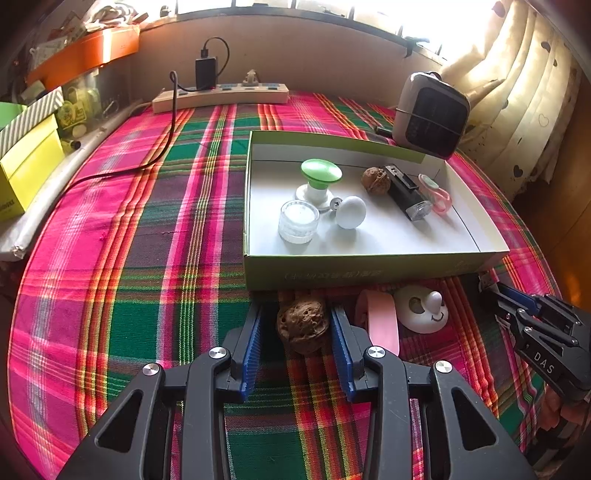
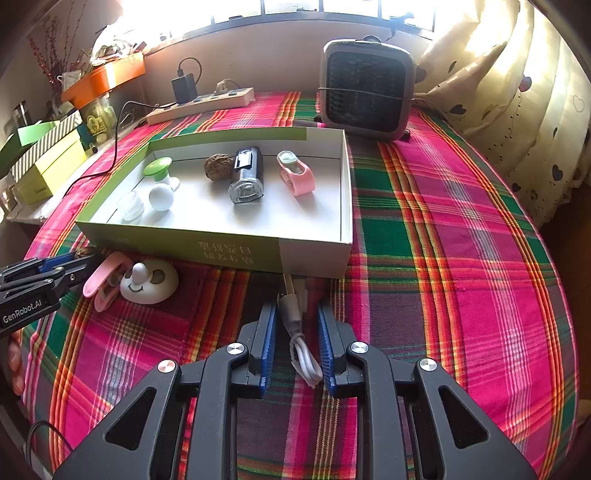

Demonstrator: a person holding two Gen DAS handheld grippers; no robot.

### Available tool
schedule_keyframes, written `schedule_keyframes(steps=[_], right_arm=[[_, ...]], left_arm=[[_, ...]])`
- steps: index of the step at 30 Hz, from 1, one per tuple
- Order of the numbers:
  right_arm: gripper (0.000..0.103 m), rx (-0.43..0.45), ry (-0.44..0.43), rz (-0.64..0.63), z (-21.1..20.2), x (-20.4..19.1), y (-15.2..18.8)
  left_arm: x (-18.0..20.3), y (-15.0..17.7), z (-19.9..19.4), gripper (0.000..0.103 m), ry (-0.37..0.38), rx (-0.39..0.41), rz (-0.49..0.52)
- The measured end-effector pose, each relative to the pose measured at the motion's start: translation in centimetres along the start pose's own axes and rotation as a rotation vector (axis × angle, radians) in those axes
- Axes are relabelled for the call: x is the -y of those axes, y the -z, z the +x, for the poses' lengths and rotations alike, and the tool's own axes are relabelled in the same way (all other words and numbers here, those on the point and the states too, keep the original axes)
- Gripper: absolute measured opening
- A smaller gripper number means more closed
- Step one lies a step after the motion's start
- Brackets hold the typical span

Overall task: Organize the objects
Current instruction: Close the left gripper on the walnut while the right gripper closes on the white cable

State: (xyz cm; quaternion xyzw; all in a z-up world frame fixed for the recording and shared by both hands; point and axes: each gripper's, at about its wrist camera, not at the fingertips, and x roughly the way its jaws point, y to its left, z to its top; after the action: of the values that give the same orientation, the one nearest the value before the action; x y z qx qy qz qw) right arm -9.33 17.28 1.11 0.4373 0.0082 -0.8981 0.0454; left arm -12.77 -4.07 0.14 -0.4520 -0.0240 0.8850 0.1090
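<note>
Crowding walnut (image 1: 303, 326): pink clip (image 1: 380, 323), box wall (image 1: 354, 269).

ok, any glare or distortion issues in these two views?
Left wrist: window blown out at top right, curtain washed out, fisheye bends the box edges. Right wrist: same blowout at the window, hard shadows inside the box; both in focus.

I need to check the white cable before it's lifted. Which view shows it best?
The right wrist view: the white cable lies coiled between the right gripper fingers, close and centred. The left wrist view shows that gripper from the side but not the cable.
</note>
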Motion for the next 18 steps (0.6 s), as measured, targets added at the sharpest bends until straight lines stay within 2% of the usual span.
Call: schedule_keyframes(steps=[3, 6, 18], right_arm=[[0.019, 0.000, 0.001, -0.002, -0.02, 0.05, -0.01], [0.016, 0.002, 0.004, -0.003, -0.03, 0.08, 0.01], [0.016, 0.002, 0.004, -0.003, -0.05, 0.02, -0.02]], left_arm=[[0.06, 0.04, -0.01, 0.027, -0.005, 0.001, 0.002], [0.13, 0.09, -0.01, 0.027, -0.007, 0.003, 0.004], [0.18, 0.15, -0.06, 0.027, -0.018, 0.012, 0.014]])
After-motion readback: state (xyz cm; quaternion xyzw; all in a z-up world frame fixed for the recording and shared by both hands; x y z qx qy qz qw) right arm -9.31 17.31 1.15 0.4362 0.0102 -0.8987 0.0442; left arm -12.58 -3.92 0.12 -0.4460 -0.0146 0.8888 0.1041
